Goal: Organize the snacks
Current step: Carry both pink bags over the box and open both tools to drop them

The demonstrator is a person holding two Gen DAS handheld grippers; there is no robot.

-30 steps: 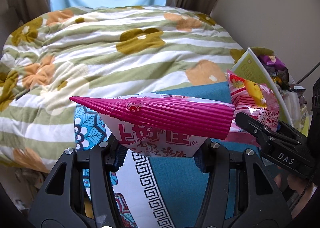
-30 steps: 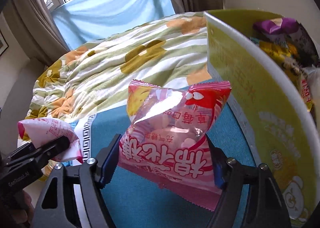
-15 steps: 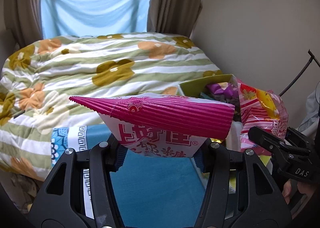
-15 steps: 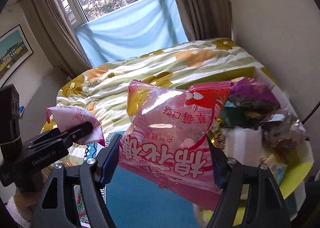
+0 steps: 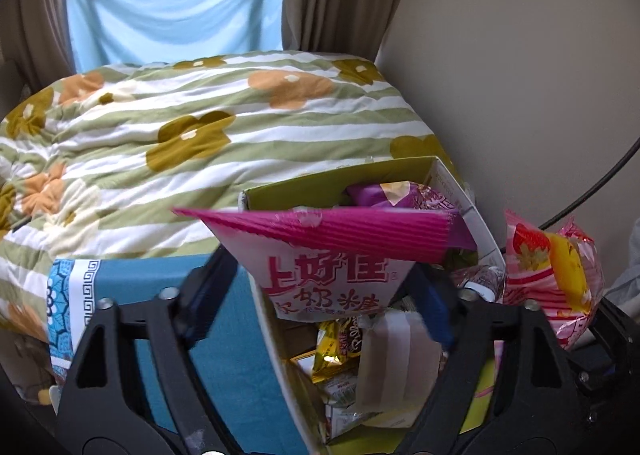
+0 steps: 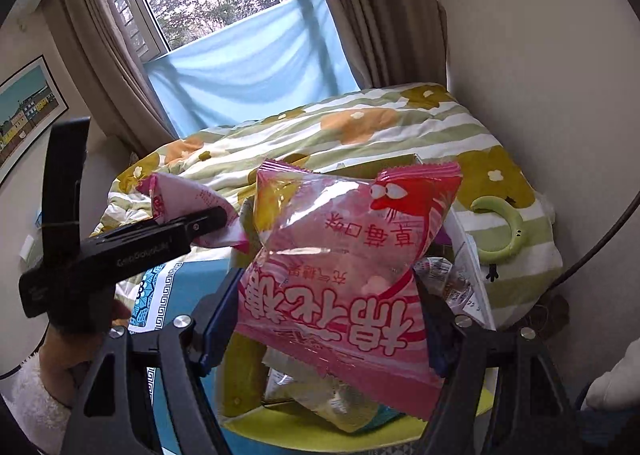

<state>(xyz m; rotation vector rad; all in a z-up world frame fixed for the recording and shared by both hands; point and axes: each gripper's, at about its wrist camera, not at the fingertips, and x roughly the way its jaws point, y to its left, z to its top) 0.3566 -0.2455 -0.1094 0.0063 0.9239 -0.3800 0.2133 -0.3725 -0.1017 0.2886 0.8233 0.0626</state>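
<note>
left gripper jaws opening, white-and-magenta packet between them at frame centre | right gripper clamping pink marshmallow bag | both hovering over yellow-green box

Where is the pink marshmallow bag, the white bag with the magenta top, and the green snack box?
pink marshmallow bag (image 6: 352, 267), right wrist view, clear front.
white bag with magenta top (image 5: 332, 279), left wrist view, printed front.
green snack box (image 5: 304, 189), left wrist view, far wall.

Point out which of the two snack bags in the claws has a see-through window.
The pink marshmallow bag in the right claw: its upper half is clear plastic. The white bag with the magenta crimped top is printed solid.
</note>
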